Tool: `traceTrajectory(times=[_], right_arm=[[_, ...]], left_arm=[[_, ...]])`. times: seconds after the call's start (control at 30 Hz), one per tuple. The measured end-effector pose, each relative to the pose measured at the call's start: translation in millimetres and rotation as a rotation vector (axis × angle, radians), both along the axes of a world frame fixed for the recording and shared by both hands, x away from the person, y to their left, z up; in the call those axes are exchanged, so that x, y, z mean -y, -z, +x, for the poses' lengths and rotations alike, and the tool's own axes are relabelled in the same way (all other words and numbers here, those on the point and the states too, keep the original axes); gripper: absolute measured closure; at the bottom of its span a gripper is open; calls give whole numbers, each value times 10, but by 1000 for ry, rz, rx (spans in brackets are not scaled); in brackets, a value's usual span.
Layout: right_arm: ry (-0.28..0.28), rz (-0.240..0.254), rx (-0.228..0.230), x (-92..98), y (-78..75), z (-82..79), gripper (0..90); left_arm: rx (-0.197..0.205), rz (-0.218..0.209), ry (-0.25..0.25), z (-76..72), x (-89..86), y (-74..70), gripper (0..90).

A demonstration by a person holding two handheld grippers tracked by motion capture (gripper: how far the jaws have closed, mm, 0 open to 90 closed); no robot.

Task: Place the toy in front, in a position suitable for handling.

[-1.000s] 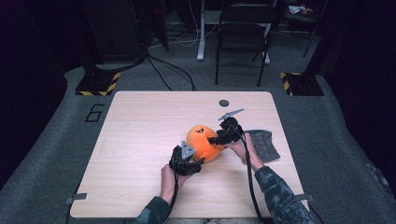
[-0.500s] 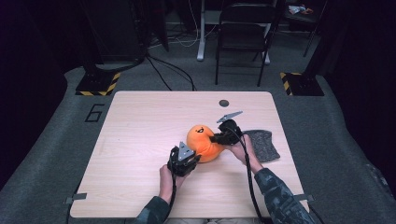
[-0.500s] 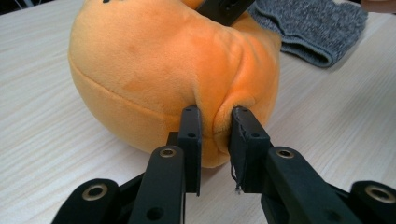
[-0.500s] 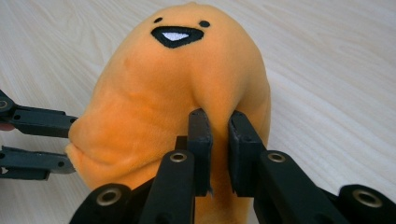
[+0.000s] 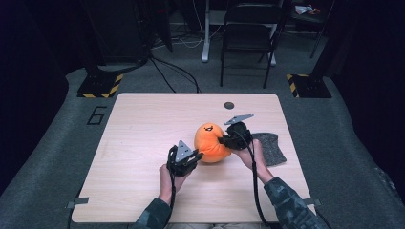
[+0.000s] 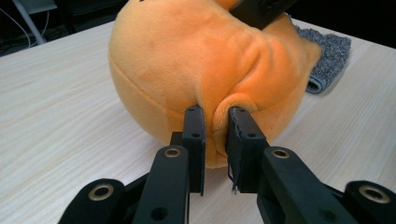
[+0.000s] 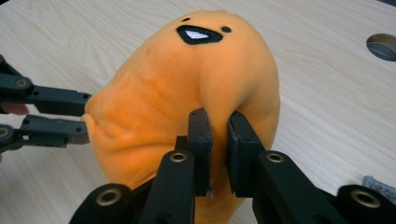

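Note:
An orange plush toy (image 5: 210,142) with a small black face sits in the middle of the wooden table (image 5: 143,124). My left gripper (image 5: 196,155) pinches a fold of its lower left side. In the left gripper view the jaws have just been closing, with orange fabric (image 6: 196,56) squeezed between the pads of the gripper (image 6: 215,116). My right gripper (image 5: 224,140) is shut on the toy's right side. The right gripper view shows this gripper (image 7: 218,121) nipping a ridge of plush (image 7: 187,79), with the left gripper (image 7: 84,116) at the far side.
A grey cloth (image 5: 270,148) lies flat just right of the toy, under the right hand. A round cable hole (image 5: 229,105) sits near the table's far edge. A black chair (image 5: 250,28) and cables stand on the floor beyond the table.
Both pairs of jaws have gone from open around the toy to closed on its fabric. The right gripper has risen a little, stretching the toy's right side upward.

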State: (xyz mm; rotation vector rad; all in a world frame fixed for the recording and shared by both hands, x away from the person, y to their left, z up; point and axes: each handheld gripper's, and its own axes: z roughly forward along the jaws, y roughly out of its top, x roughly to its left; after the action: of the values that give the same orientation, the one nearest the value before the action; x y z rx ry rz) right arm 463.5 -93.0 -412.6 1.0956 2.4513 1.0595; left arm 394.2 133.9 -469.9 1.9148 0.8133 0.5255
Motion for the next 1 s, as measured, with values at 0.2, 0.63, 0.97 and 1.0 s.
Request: traceTrajectory(times=[0.2, 0.63, 0.97, 1.0], right_arm=[[20, -4, 6, 14, -47, -112, 818], [44, -19, -42, 5, 193, -154, 816], [51, 12, -49, 103, 237, -77, 497], [51, 12, -49, 103, 237, -77, 497]], left_arm=[[14, 0, 7, 25, -37, -40, 788], [-72, 20, 47, 161, -69, 74, 787], [-92, 32, 91, 194, -59, 161, 775], [-87, 28, 88, 189, -52, 163, 775]])
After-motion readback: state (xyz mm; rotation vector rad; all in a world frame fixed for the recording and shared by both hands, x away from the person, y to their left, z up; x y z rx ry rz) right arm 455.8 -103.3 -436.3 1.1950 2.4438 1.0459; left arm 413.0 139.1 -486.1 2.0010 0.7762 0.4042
